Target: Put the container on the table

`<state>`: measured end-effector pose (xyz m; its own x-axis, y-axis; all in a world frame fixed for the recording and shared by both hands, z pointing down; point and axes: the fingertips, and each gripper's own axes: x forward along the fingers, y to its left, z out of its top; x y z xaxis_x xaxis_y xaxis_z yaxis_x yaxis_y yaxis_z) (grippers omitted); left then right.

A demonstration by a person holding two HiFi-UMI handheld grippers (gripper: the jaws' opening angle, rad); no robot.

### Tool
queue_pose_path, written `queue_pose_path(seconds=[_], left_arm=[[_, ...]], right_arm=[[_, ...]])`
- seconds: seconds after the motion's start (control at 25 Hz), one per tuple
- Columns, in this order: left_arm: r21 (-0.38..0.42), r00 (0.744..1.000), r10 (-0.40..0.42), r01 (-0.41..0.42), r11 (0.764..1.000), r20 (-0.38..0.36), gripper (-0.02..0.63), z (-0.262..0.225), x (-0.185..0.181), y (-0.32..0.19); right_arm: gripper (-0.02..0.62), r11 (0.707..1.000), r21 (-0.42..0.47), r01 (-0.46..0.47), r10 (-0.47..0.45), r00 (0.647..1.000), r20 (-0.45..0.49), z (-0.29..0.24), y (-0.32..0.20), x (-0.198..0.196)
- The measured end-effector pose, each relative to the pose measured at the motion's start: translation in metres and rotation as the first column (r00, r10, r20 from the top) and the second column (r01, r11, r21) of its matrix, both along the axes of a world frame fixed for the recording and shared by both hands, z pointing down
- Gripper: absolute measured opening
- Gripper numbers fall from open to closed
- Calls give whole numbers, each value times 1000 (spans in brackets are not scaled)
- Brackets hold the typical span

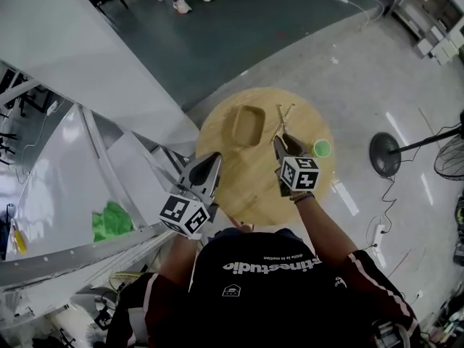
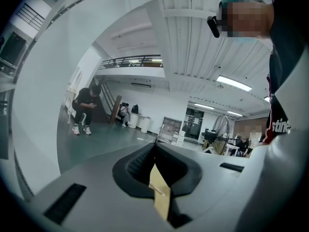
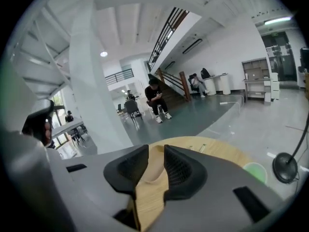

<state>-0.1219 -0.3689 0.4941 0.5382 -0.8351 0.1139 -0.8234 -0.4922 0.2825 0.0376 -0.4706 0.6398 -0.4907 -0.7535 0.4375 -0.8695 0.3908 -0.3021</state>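
A tan wooden container [image 1: 248, 125] rests upright on the round wooden table [image 1: 246, 183], toward its far left part. My right gripper [image 1: 278, 142] hovers above the table just right of the container, jaws apart with nothing gripped. In the right gripper view [image 3: 155, 152] the container [image 3: 154, 170] and the table top [image 3: 219, 152] show through the gap between the jaws, well below them. My left gripper [image 1: 215, 158] hangs over the table's near left edge. Its jaws meet at the tips [image 2: 155, 144] and hold nothing.
A green cup [image 1: 321, 148] stands at the table's right edge, also seen in the right gripper view [image 3: 254, 171]. Thin sticks [image 1: 283, 114] lie beyond the right gripper. A white stair structure [image 1: 87, 71] rises at the left. A fan's base [image 1: 384, 154] sits on the floor at the right.
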Motion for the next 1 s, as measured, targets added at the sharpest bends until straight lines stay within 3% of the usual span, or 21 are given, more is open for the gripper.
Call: queue_pose_path(seconds=[0.36, 0.56, 0.72, 1.0], left_arm=[[53, 999, 50, -50, 997, -3, 25, -30, 69, 85], [77, 999, 51, -52, 996, 14, 25, -49, 107, 152], [94, 999, 46, -47, 994, 18, 25, -63, 127, 191], [140, 998, 42, -47, 989, 40, 25, -92, 128, 215]], right_arm=[[21, 986, 163, 17, -24, 999, 39, -87, 136, 80], [15, 968, 251, 10, -41, 992, 116, -136, 208, 117], [15, 947, 317, 47, -91, 988, 126, -168, 246, 128], [14, 899, 431, 81, -117, 992, 57, -219, 292, 124]])
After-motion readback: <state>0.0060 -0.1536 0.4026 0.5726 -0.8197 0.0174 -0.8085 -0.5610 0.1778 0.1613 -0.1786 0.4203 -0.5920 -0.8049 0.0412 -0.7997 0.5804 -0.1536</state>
